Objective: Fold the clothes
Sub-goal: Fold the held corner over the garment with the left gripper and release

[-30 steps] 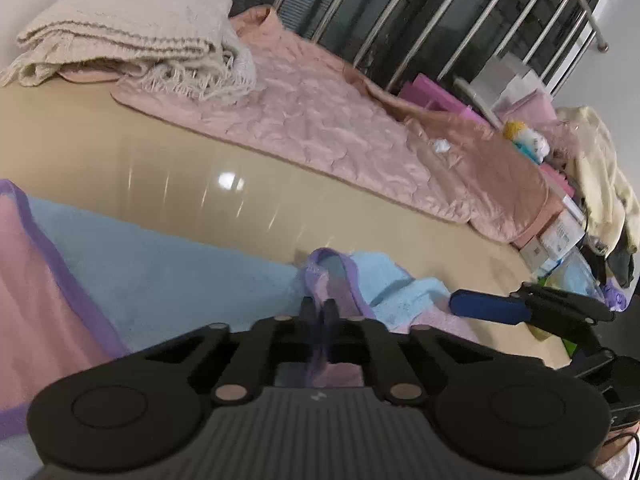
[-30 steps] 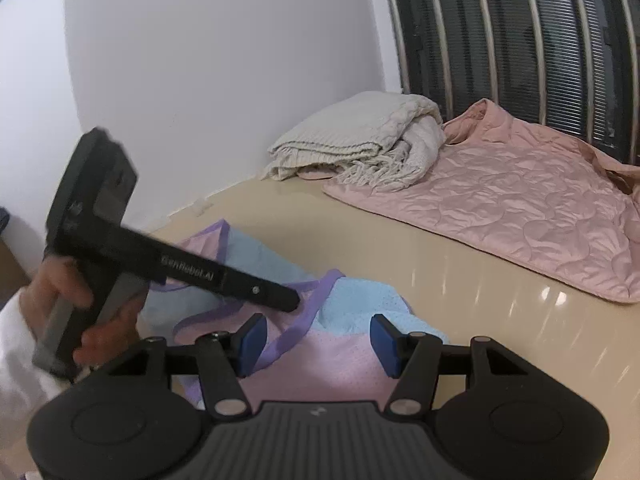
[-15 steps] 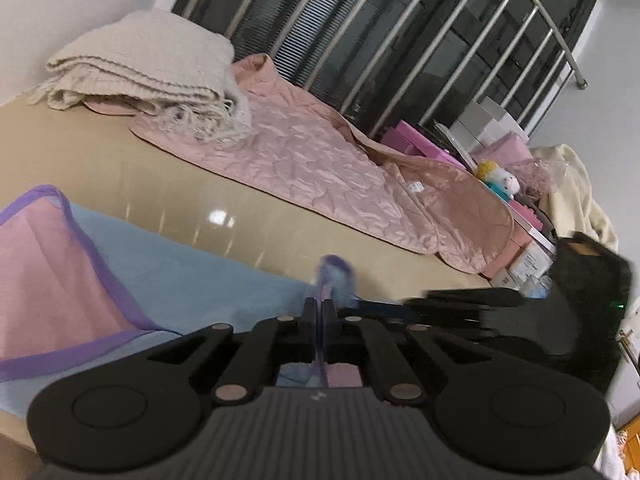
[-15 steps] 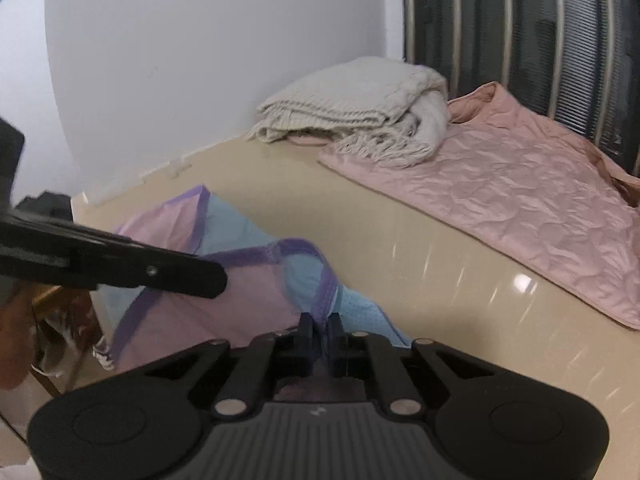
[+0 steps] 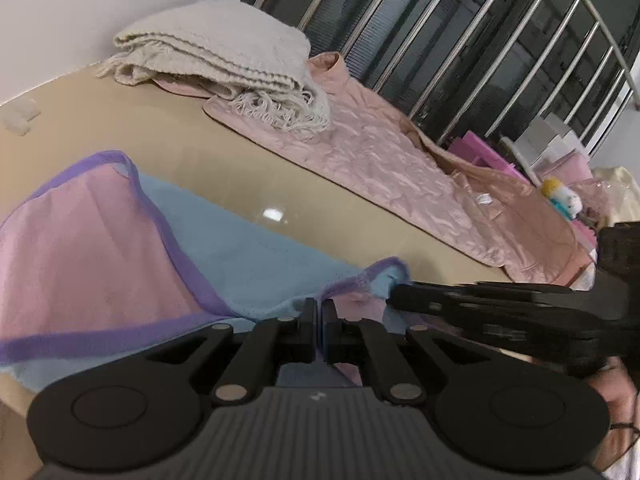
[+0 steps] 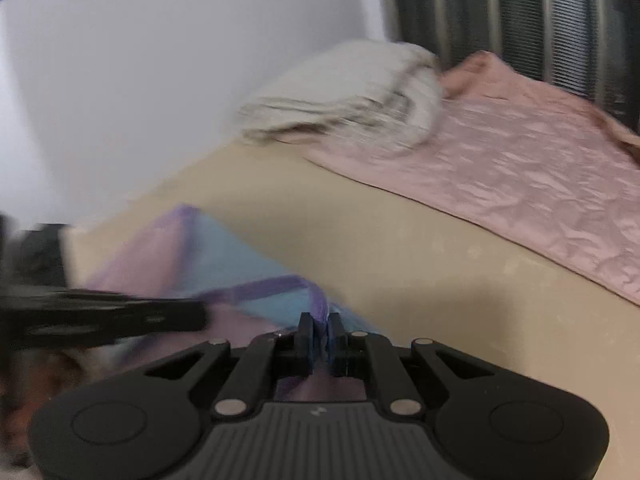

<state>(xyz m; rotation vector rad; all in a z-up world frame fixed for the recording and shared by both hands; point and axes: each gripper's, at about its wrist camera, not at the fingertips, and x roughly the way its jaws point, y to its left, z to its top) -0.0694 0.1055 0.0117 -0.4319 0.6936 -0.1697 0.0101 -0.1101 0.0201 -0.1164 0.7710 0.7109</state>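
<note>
A pink and light-blue cloth with purple trim [image 5: 120, 248] lies on the beige table, partly folded over itself. My left gripper [image 5: 319, 312] is shut on the cloth's near edge. My right gripper [image 6: 319, 326] is shut on the purple-trimmed edge of the same cloth [image 6: 224, 256]. In the left wrist view the right gripper's fingers [image 5: 460, 300] reach in from the right, close beside mine. In the right wrist view the left gripper's fingers [image 6: 120, 316] come in from the left. The right wrist view is blurred by motion.
A folded cream knitted blanket [image 5: 224, 56] lies on a pink quilted cover [image 5: 400, 168] at the back of the table [image 5: 180, 160]. A metal railing [image 5: 480, 48] stands behind. Boxes and a soft toy [image 5: 560, 196] are piled at the far right.
The right gripper, open a second ago, has shut on the cloth's trimmed edge. Both grippers have pulled back and left, drawing the cloth with them.
</note>
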